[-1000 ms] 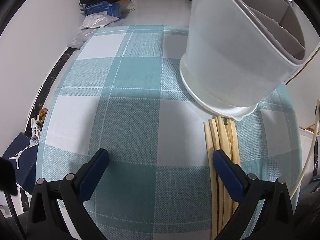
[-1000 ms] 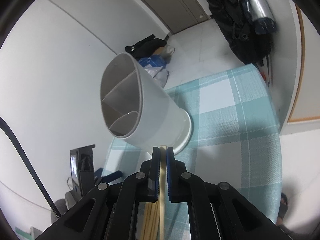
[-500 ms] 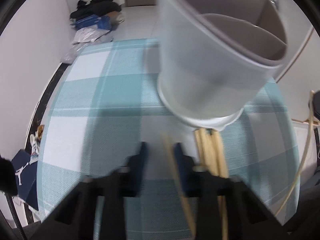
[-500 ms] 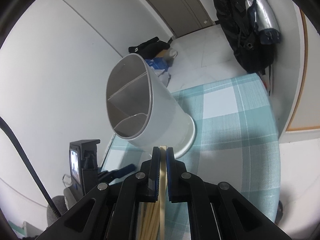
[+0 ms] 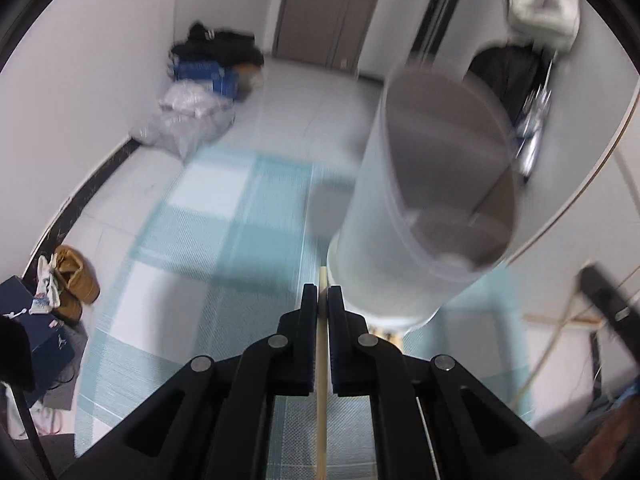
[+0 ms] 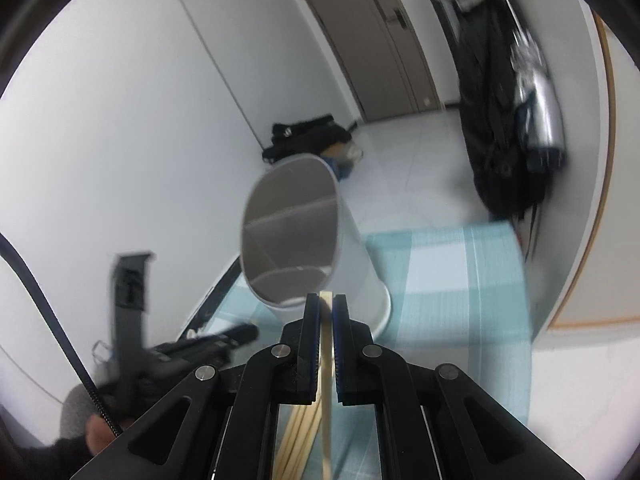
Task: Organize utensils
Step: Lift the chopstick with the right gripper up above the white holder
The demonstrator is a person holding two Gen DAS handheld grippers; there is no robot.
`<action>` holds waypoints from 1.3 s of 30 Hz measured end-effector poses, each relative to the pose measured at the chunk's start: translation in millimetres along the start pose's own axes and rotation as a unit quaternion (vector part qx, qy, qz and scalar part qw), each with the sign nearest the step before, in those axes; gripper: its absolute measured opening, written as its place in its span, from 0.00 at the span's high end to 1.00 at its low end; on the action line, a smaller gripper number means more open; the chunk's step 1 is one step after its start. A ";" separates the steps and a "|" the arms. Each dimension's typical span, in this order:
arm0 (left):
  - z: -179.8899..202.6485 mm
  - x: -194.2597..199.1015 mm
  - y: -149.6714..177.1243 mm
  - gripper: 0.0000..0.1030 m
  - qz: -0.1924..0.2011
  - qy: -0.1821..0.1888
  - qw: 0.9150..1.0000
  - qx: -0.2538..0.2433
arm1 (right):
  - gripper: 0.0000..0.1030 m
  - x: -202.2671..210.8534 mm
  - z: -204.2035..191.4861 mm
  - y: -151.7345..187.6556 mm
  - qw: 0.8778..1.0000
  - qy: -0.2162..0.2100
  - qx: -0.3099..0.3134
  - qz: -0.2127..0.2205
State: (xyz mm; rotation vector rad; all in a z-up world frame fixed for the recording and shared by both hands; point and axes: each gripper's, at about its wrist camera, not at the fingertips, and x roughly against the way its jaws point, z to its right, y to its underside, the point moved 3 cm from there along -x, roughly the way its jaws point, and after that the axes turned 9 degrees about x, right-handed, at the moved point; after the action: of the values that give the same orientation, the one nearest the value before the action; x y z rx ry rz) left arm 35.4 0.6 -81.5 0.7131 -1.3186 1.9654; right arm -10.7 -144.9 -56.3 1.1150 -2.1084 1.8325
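Left gripper (image 5: 322,294): jaws have just been closing and now pinch a single wooden chopstick (image 5: 320,408), which runs straight back between the pads and pokes slightly past the tips. Right gripper (image 6: 326,303): jaws clamped on another chopstick (image 6: 327,384), its end showing just beyond the fingertips. Beneath the right gripper, more loose chopsticks (image 6: 298,436) fan out on the table below. Ahead of both grippers stands the white utensil holder (image 5: 416,216), upright on the table, with inner dividers splitting it into compartments; no utensils seen inside from either view. From the left view it sits just ahead and to the right of the fingertips; from the right view, just ahead and slightly left. Table is covered by a teal-and-white checked tablecloth (image 5: 192,240). Beyond the table: pale tiled floor, a heap of dark clothing and plastic bags (image 5: 188,128) against the wall, a brown door (image 6: 372,36). Left view is motion-blurred.
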 end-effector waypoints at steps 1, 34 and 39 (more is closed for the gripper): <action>0.6 11.8 -4.1 0.98 0.020 0.010 1.000 0.001 | 0.95 2.8 -3.9 -0.9 1.000 0.004 0.010 0.006; 46.0 102.2 -48.9 0.98 0.102 0.069 0.988 -0.097 | 0.95 54.0 -36.6 -43.0 0.993 0.008 0.065 0.097; 53.6 111.0 -69.3 0.98 0.105 0.083 0.987 -0.093 | 0.95 61.0 -42.9 -64.6 0.992 0.001 0.081 0.101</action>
State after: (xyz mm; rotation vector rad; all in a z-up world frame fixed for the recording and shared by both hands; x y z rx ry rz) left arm 22.3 -6.1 59.2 0.3235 -1.4993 1.9808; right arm -31.1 -132.0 39.5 0.9605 -2.1748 2.1275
